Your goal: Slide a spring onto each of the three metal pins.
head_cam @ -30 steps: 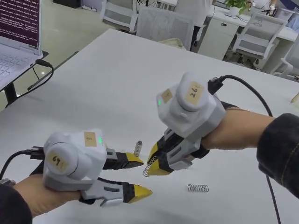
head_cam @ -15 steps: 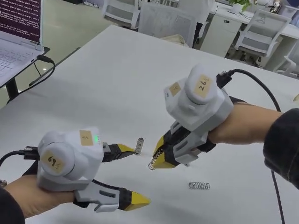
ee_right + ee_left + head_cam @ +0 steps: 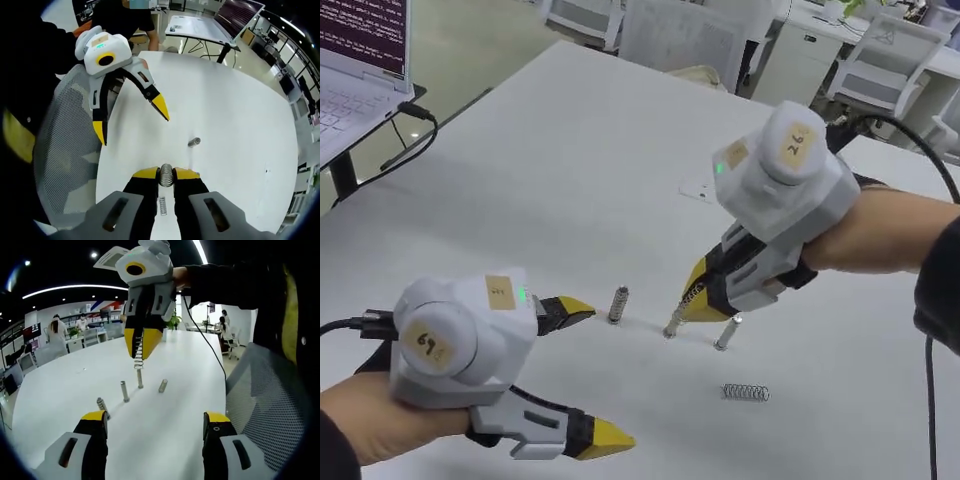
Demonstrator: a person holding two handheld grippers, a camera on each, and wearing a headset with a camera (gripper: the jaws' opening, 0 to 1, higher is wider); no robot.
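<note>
Three short metal pins stand in a row on the white table (image 3: 540, 180). The left pin (image 3: 617, 304) wears a spring. The middle pin (image 3: 672, 323) and the right pin (image 3: 727, 332) are bare. My right gripper (image 3: 698, 308) is shut on a spring (image 3: 166, 176) and holds it upright. In the left gripper view the held spring (image 3: 138, 353) has its lower end just above a bare pin (image 3: 140, 378); I cannot tell which of the two. My left gripper (image 3: 592, 371) is open with nothing in it. Its far fingertip (image 3: 575, 306) is a little left of the sprung pin.
A loose spring (image 3: 745, 392) lies flat on the table, nearer to me than the pins. A laptop (image 3: 355, 70) and a black cable (image 3: 410, 150) are at the far left. Office chairs (image 3: 680, 40) stand beyond the table's far edge.
My right gripper has risen and moved right with its spring, uncovering the two bare pins. The left gripper's jaws have spread wider, and its far tip has drawn back from the sprung pin.
</note>
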